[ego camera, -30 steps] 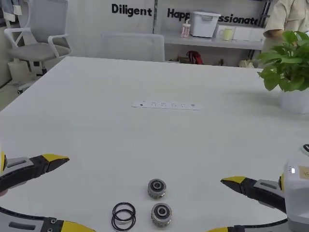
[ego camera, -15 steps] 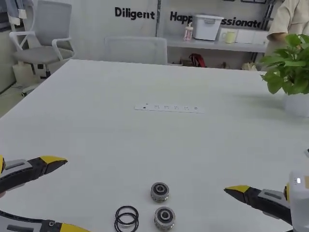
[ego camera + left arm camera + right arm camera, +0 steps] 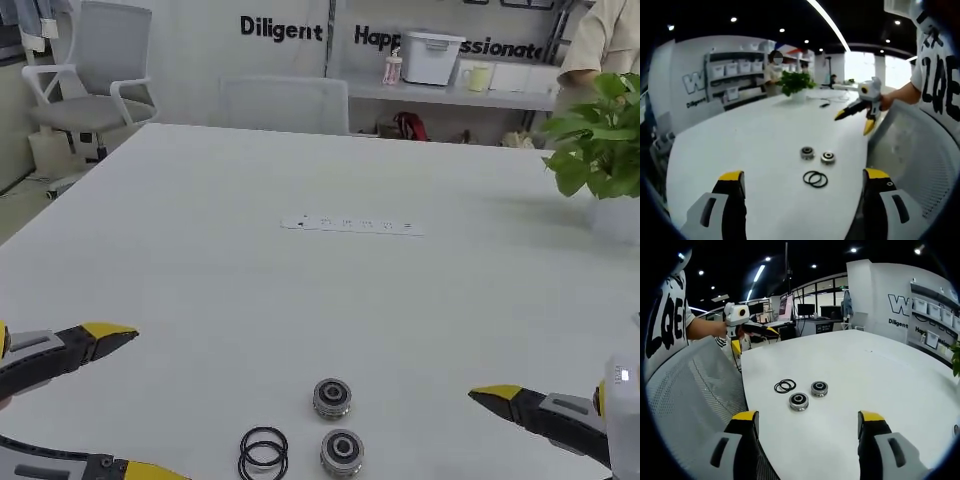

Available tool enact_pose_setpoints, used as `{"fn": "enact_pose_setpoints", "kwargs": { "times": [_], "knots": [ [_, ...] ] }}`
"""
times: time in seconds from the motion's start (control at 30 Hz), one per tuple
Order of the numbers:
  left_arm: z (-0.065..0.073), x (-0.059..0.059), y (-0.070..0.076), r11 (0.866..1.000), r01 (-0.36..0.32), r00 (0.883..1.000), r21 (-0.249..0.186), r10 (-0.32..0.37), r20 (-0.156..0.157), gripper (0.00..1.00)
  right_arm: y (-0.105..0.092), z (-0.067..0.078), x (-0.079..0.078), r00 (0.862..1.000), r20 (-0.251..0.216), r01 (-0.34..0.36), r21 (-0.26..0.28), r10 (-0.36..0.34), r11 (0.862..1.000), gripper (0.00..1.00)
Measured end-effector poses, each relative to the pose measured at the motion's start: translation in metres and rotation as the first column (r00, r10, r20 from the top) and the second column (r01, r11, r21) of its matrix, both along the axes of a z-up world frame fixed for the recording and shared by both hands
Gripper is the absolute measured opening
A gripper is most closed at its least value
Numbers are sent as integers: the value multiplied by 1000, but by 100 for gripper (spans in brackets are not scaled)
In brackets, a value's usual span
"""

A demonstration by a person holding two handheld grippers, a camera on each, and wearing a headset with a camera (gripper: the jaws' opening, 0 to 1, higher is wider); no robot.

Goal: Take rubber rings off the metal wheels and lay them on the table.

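Head view: left gripper [image 3: 803,174] and right gripper [image 3: 808,415] fingers spread, flanking wheels [image 3: 332,397], rings [image 3: 263,449].

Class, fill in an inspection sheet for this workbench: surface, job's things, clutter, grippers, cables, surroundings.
Surface: white table, flat and light.
Job's things: two metal wheels close together near the front edge; two rubber rings lying overlapped on the table beside them.
Clutter: socket strip set in mid-table; potted plant at the far right.
Grippers: left gripper and right gripper, both with jaws open, holding nothing, either side of the wheels.
Cables: thin dark item near the plant, too small to tell.
Surroundings: office chair, shelf with a white bin, a person beside it.
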State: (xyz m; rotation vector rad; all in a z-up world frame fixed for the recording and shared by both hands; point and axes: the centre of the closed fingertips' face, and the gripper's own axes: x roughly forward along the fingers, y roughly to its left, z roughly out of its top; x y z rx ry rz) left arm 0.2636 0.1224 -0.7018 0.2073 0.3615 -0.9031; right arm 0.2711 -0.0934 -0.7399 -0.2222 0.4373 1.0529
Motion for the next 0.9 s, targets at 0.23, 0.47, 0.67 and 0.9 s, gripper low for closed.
{"fn": "enact_pose_setpoints", "kwargs": {
  "times": [0.23, 0.47, 0.67, 0.9],
  "knots": [
    [0, 1, 1, 1000, -2, 1000, 1, 2, 0, 99, 0, 0, 1, 1000, 4, -7, -10, 7, 1000, 78],
    [-2, 2, 2, 1000, -4, 1000, 1, 4, -2, 99, 0, -1, 3, 1000, 5, -5, -12, 5, 1000, 78],
    [-4, 3, 4, 1000, -9, 1000, 3, 9, -6, 99, -1, -3, 3, 1000, 8, -10, -23, 10, 1000, 78],
    [-4, 4, 3, 1000, -4, 1000, 5, 4, -8, 99, -3, -2, 4, 1000, 8, -8, -28, 9, 1000, 78]
  ]
}}
